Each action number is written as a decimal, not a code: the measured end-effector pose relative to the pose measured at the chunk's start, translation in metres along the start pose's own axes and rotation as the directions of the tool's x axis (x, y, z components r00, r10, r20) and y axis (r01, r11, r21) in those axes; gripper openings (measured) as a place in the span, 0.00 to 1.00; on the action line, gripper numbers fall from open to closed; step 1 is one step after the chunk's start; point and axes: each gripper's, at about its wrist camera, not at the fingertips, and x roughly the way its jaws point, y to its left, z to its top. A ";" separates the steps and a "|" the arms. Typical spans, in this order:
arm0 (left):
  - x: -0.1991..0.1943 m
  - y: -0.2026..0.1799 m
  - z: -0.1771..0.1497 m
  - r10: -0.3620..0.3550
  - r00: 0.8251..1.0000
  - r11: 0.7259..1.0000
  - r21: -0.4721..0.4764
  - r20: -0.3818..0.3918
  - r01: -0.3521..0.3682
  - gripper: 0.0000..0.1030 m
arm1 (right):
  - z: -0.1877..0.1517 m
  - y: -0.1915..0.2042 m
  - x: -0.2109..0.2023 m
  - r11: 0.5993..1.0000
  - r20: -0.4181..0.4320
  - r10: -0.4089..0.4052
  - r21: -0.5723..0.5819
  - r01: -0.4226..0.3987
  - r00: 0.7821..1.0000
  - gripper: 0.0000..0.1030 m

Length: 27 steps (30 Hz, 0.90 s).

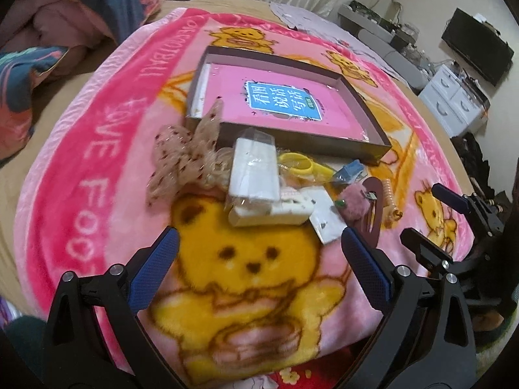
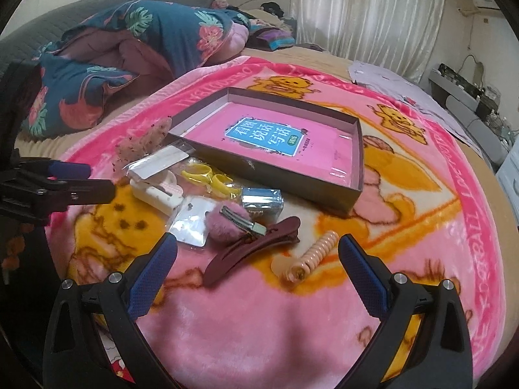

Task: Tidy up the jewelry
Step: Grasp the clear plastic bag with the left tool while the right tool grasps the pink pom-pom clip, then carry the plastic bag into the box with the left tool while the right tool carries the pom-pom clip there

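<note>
A pile of hair accessories and jewelry lies on a pink bear blanket [image 1: 107, 175] in front of a shallow dark box [image 1: 363, 149] with a pink book inside; the box also shows in the right wrist view [image 2: 355, 191]. The pile holds a beige lace bow [image 1: 185, 159], white packets [image 1: 254, 171], yellow rings [image 2: 202, 172], a pink pompom clip [image 2: 227, 223], a maroon hair claw [image 2: 249, 253] and a peach spiral hair tie [image 2: 316, 251]. My left gripper [image 1: 259, 253] is open, just short of the packets. My right gripper [image 2: 258, 259] is open around the claw and spiral tie.
A folded floral quilt [image 2: 123, 52] lies at the back left of the bed. White curtains [image 2: 366, 9] hang behind. White drawers [image 1: 454, 97] and a dark screen [image 1: 476, 45] stand beyond the bed's right edge.
</note>
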 end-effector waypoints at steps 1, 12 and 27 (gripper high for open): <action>0.005 -0.001 0.004 0.000 1.000 1.000 0.005 -0.006 0.000 0.83 | 0.001 -0.002 0.002 1.000 0.000 0.003 0.003 -0.003 1.000 0.96; 0.048 -0.001 0.031 0.015 0.997 1.000 0.013 -0.073 -0.014 0.62 | 0.009 -0.003 0.020 0.999 -0.032 0.038 -0.030 -0.039 0.999 0.96; 0.051 0.015 0.033 -0.003 0.997 1.000 0.000 -0.079 0.003 0.33 | 0.017 0.020 0.073 0.986 -0.148 0.062 -0.142 -0.084 0.987 0.59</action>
